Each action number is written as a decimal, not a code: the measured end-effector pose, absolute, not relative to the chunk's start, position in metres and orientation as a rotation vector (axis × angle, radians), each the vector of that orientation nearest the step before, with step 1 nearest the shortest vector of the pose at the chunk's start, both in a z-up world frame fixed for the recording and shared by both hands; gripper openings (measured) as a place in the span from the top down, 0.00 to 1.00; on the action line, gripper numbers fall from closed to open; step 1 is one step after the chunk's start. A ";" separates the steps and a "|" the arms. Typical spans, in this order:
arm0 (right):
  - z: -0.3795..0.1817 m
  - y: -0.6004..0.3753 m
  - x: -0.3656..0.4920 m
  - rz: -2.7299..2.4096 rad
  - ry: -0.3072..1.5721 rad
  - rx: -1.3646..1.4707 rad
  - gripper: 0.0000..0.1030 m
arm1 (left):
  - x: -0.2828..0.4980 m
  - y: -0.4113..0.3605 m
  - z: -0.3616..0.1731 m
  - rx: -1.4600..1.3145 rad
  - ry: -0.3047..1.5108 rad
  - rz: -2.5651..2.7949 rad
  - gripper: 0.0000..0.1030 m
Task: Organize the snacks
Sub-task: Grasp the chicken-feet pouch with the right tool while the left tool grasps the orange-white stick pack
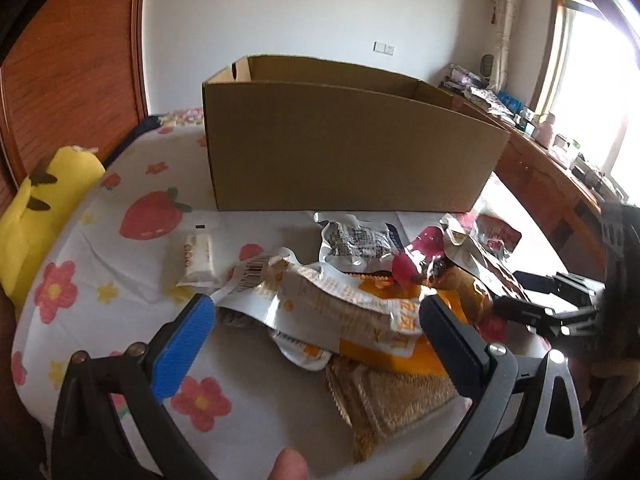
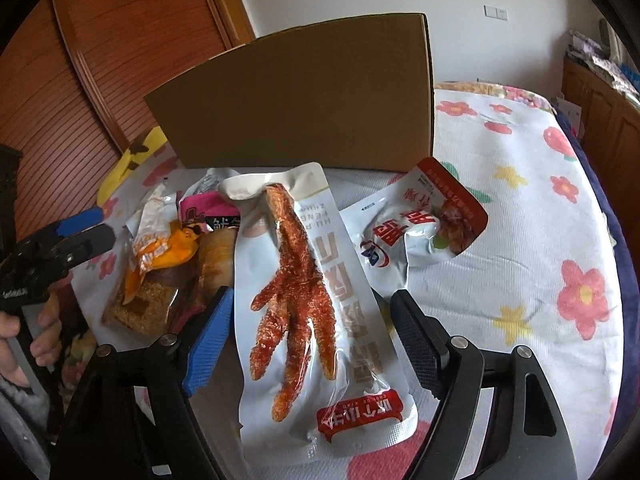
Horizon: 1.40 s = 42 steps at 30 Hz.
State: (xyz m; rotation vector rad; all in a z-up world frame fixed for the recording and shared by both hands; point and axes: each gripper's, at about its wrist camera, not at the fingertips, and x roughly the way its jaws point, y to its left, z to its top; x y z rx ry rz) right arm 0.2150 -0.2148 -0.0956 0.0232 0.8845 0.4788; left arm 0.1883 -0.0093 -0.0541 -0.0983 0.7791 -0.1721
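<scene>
While the cardboard box (image 1: 344, 148) stands at the far side of the flowered bedsheet (image 1: 100, 264), every snack in view lies outside it, so the sorting looks barely begun; the box interior is hidden from both cameras, so I cannot tell whether anything is inside.

Going left to right in the left wrist view: a small white wrapped bar (image 1: 198, 258) lies alone, then a heap with a crumpled white-and-orange packet (image 1: 340, 300) on top, a clear pack of brown crackers (image 1: 384, 400) beneath it, and a grey foil pouch (image 1: 356, 246) behind. The left gripper (image 1: 316, 322) is spread wide, its blue pad and black pad straddling the white-and-orange packet without closing on it; it holds nothing.

In the right wrist view, the same heap sits left, the chicken-foot pouch (image 2: 304, 300) lies in the middle, and a red-and-white pouch (image 2: 420, 228) rests just beside it, near the box. The right gripper (image 2: 308, 320) is likewise wide open, fingers either side of the chicken-foot pouch, gripping nothing; that pouch looks like its next pick.
</scene>
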 end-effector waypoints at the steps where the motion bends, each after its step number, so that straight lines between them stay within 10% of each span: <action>1: -0.096 -0.214 0.215 0.478 0.884 0.023 0.21 | 0.192 -0.009 -0.056 -0.102 0.790 -0.163 0.00; 30: -0.099 -0.206 0.215 0.466 0.850 -0.014 0.19 | 0.236 0.013 -0.083 -0.287 0.890 -0.109 0.23; 37: -0.100 -0.199 0.215 0.448 0.855 -0.065 0.19 | 0.228 0.017 -0.076 -0.263 0.829 -0.121 0.59; 42: -0.099 -0.199 0.219 0.441 0.871 -0.064 0.20 | 0.224 0.027 -0.071 -0.284 0.810 -0.151 0.66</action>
